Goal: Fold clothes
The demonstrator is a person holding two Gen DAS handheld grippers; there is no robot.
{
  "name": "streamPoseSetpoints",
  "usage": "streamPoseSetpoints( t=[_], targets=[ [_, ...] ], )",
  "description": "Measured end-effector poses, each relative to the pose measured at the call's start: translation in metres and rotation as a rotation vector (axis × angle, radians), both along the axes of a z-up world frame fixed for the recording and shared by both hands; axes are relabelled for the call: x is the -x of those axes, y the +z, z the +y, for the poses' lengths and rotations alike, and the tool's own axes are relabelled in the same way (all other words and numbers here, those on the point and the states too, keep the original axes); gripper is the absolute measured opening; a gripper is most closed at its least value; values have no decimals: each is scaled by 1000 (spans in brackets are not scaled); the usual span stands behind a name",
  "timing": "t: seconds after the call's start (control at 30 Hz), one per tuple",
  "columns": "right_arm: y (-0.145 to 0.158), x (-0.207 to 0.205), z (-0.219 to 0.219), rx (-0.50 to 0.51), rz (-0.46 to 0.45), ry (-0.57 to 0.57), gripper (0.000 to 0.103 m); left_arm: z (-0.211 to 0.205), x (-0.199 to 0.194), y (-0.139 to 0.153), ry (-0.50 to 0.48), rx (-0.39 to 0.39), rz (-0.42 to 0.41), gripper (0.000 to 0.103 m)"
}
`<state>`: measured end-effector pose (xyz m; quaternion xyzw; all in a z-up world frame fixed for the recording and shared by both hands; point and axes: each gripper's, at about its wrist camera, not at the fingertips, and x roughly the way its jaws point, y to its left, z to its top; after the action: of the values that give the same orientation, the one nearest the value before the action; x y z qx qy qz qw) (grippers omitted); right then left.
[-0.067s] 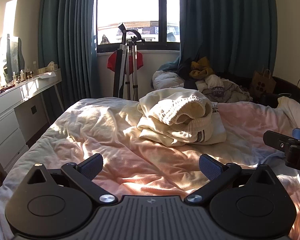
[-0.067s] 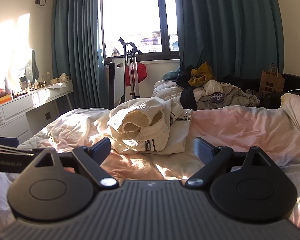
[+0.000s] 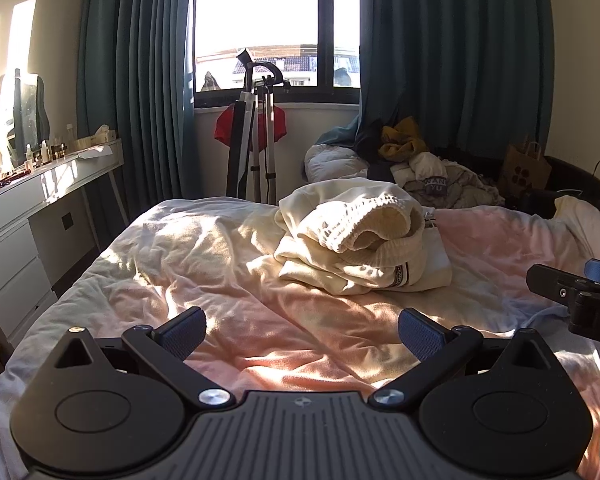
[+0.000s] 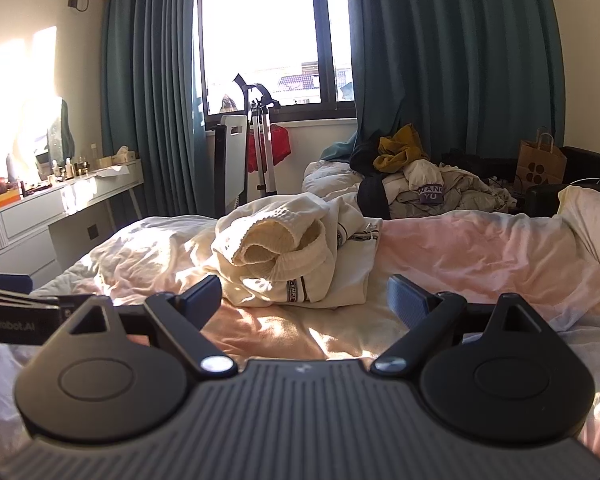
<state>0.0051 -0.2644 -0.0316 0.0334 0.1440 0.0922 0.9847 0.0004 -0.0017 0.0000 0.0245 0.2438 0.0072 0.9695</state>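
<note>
Cream garment (image 3: 364, 248) bundled, cuff opening camera-ward

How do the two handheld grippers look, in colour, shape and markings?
The left gripper and right gripper match: a grey ribbed body, two round black discs, black linkage arms with silver screws, and blue textured pads on the jaws. White "GenRobot.AI" lettering marks the left one's side.

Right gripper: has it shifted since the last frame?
Yes, slightly. In the right wrist view the cream sweatshirt and window sit a little lower, so the right gripper has tilted up.
</note>
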Motion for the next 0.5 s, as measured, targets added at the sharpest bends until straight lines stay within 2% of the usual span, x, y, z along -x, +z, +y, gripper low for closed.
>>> streamPoseSetpoints(
  t=[0.07, 0.23, 0.5],
  targets=[
    [0, 0, 0, 3, 7, -4, 91, -3, -1, 0, 3, -11, -3, 103],
    [-1, 0, -1, 10, 25, -13, 91, 0, 4, 6, 8, 19, -16, 103],
    [-5, -4, 3, 16, 51, -13, 91, -1, 4, -2, 6, 4, -19, 103]
  ],
)
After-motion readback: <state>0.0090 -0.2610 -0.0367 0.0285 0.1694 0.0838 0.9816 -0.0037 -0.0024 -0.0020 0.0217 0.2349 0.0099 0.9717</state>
